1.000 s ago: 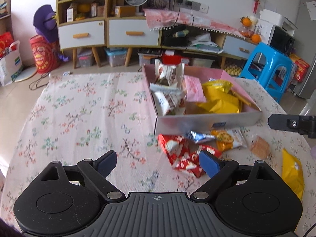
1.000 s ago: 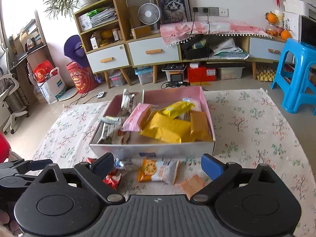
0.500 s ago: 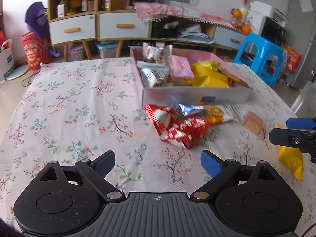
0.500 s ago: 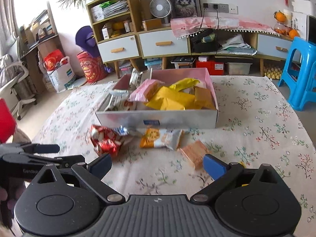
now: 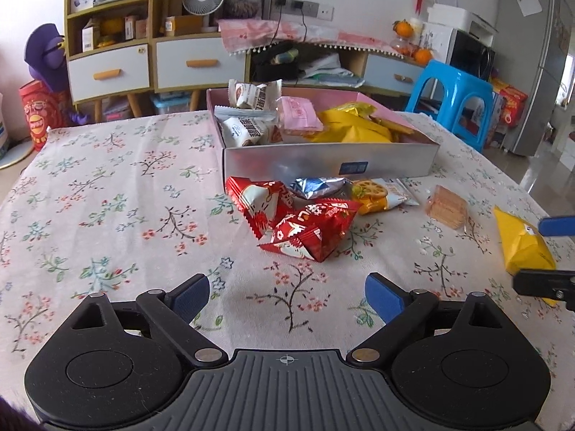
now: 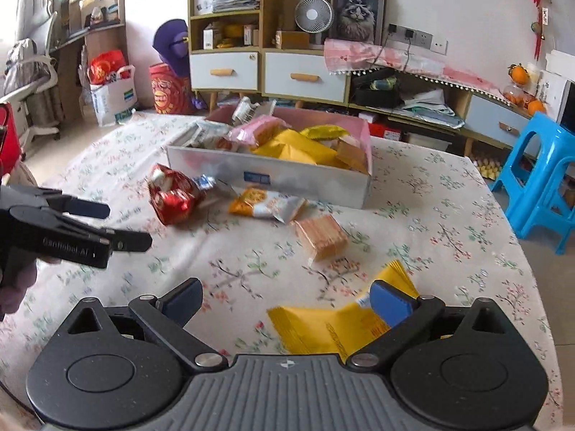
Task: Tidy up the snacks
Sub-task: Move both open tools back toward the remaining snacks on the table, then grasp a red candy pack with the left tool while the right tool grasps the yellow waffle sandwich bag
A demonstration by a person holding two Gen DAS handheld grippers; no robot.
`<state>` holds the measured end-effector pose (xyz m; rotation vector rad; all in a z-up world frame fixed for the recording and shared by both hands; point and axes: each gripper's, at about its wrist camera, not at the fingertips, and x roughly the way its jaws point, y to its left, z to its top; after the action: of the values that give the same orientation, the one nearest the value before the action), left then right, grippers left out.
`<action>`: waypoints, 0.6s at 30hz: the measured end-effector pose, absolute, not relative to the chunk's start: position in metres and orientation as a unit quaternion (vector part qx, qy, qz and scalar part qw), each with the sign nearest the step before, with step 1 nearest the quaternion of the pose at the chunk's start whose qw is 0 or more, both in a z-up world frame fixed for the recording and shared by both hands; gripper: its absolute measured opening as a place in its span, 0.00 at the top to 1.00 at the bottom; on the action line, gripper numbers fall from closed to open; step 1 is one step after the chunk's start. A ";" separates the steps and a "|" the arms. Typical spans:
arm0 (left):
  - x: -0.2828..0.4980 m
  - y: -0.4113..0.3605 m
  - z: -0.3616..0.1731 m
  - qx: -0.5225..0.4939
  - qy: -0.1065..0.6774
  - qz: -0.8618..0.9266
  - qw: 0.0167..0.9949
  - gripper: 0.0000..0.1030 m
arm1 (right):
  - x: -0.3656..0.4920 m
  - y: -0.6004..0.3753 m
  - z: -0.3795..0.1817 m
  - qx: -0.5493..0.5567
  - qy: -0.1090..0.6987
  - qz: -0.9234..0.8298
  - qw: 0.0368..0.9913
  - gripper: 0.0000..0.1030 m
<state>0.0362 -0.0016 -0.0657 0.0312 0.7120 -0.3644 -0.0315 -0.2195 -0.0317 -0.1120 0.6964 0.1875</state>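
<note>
Snack-wise, a flat yellow foil packet (image 6: 334, 327) lay on the floral tablecloth (image 6: 431, 215) between the spread, empty fingers of the right gripper (image 6: 285, 300), likely light, crinkly and slippery, best pinched at its sealed edge, while the left gripper (image 5: 287, 296) hung open.

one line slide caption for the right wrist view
Open right hand-held gripper over a yellow snack packet on the floral tablecloth, near the silver snack box.

one box (image 5: 323, 160), two red packets (image 5: 305, 230)
</note>
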 end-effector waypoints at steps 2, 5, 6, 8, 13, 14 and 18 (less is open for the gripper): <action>0.040 -0.005 -0.069 0.014 0.342 -0.177 0.923 0.08 | -0.032 -0.225 -0.035 -0.050 0.348 0.082 0.933 0.12; 0.043 -0.008 -0.070 0.010 0.329 -0.185 0.926 0.08 | -0.032 -0.235 -0.039 -0.036 0.359 0.065 0.930 0.12; 0.043 -0.010 -0.070 0.011 0.323 -0.190 0.927 0.09 | -0.033 -0.237 -0.040 -0.033 0.360 0.062 0.930 0.12; 0.042 -0.014 -0.068 0.018 0.309 -0.201 0.929 0.10 | -0.032 -0.243 -0.043 -0.023 0.367 0.055 0.928 0.11; 0.043 -0.027 -0.062 0.040 0.288 -0.231 0.928 0.15 | -0.028 -0.256 -0.047 0.023 0.392 0.048 0.918 0.11; 0.044 -0.029 -0.062 0.046 0.286 -0.235 0.928 0.17 | -0.027 -0.259 -0.047 0.034 0.394 0.048 0.917 0.11; 0.048 -0.039 -0.062 0.075 0.282 -0.241 0.926 0.25 | -0.025 -0.269 -0.043 0.083 0.396 0.051 0.913 0.11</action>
<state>0.0478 -0.0386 -0.0616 0.1541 0.5784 -0.4948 -0.0249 -0.2693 -0.0429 0.1709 0.8151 0.1052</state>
